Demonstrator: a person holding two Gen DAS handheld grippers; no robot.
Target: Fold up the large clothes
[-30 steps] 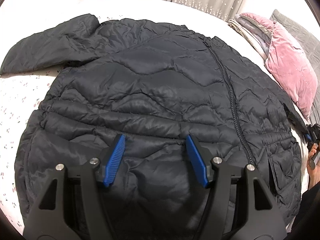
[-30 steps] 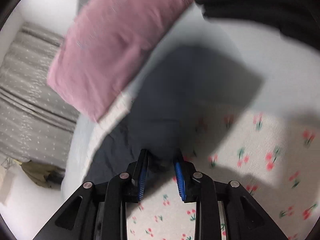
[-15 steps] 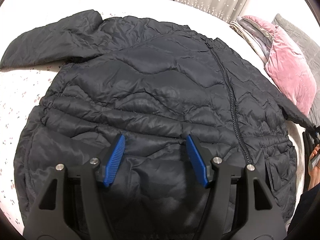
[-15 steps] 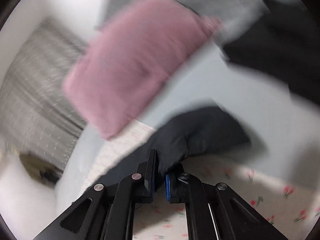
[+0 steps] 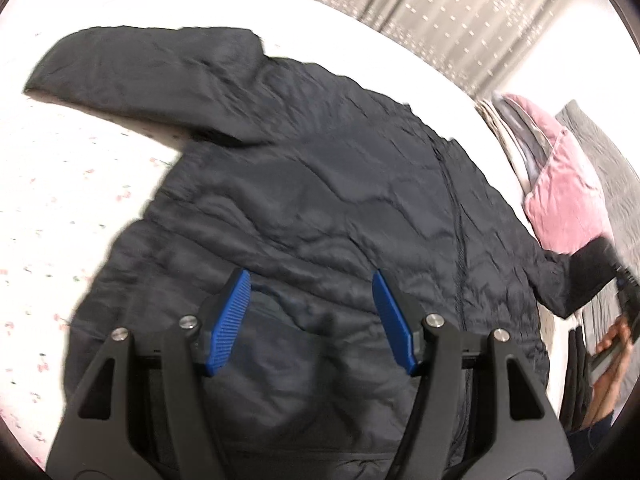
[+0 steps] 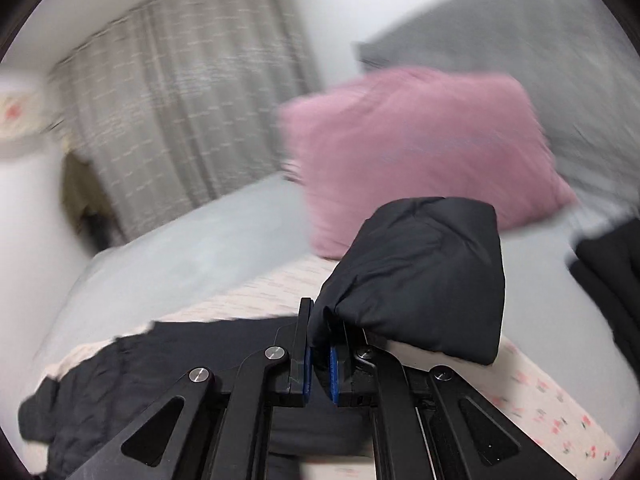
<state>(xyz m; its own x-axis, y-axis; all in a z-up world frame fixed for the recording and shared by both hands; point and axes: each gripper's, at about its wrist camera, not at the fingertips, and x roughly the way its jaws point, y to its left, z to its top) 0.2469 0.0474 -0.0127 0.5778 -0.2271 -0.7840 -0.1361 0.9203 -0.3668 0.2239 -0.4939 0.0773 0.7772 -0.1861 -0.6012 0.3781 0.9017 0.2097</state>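
On the bed point(image 5: 72, 184) a black quilted jacket point(image 5: 320, 208) is spread flat, front up, its zip running toward the pink pillow point(image 5: 568, 200). It is judged soft, puffy, light and rather slippery, so hems and cuffs are the best holds. The right tongs point(image 6: 320, 364) are clenched on a sleeve cuff point(image 6: 424, 272) raised before the pillow. The left tongs point(image 5: 311, 320) hang released over the jacket's lower part.

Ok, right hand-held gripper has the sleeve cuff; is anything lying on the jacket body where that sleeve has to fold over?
Nothing visible. The jacket front lies bare; only the open left hand-held gripper hovers above its lower part. The pink pillow sits off to the side. The right hand-held gripper is shut on the sleeve cuff.
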